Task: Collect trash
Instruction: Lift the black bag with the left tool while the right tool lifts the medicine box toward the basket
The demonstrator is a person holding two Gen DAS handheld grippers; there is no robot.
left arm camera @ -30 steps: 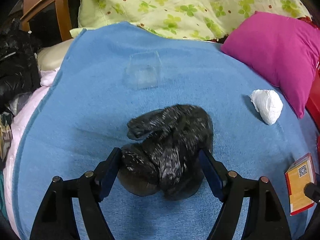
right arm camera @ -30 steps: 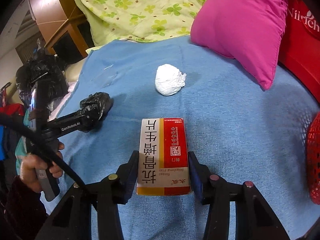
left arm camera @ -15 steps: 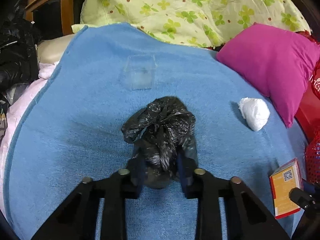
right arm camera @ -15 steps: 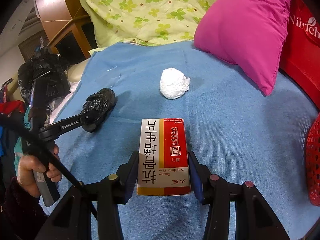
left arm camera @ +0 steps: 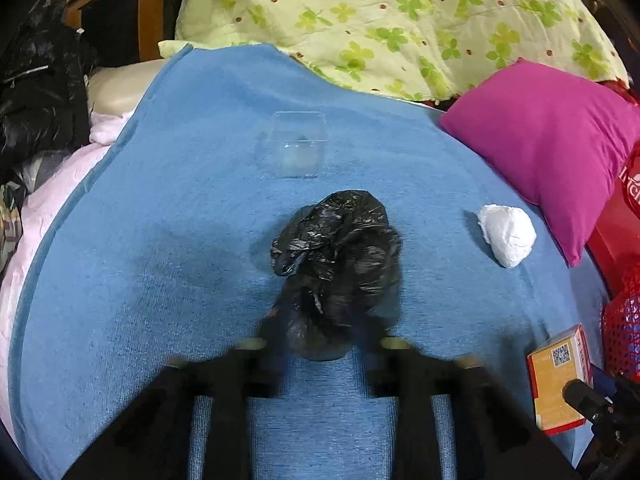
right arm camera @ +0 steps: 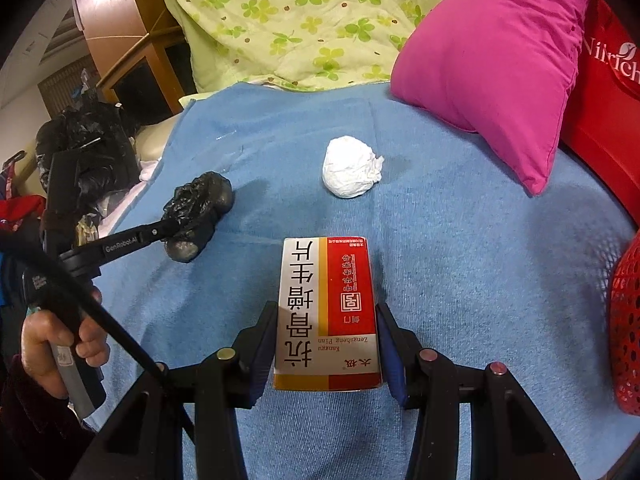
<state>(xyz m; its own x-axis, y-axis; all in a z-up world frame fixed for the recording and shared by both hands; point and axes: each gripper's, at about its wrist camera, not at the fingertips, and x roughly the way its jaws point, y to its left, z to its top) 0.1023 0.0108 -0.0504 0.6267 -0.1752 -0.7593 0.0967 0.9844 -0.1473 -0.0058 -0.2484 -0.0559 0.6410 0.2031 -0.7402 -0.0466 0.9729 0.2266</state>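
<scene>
Left gripper (left arm camera: 326,344) clamped on black bag (left arm camera: 336,264). Right gripper (right arm camera: 326,344) clamped on medicine box (right arm camera: 326,316). White wad (right arm camera: 350,168) lies ahead of right gripper; clear plastic box (left arm camera: 298,150) beyond left (both uncollected). Red basket (right arm camera: 626,320) right; nothing deposited yet.

Pink pillow (left arm camera: 556,140) (beside clover quilt (left arm camera: 400,20))
</scene>
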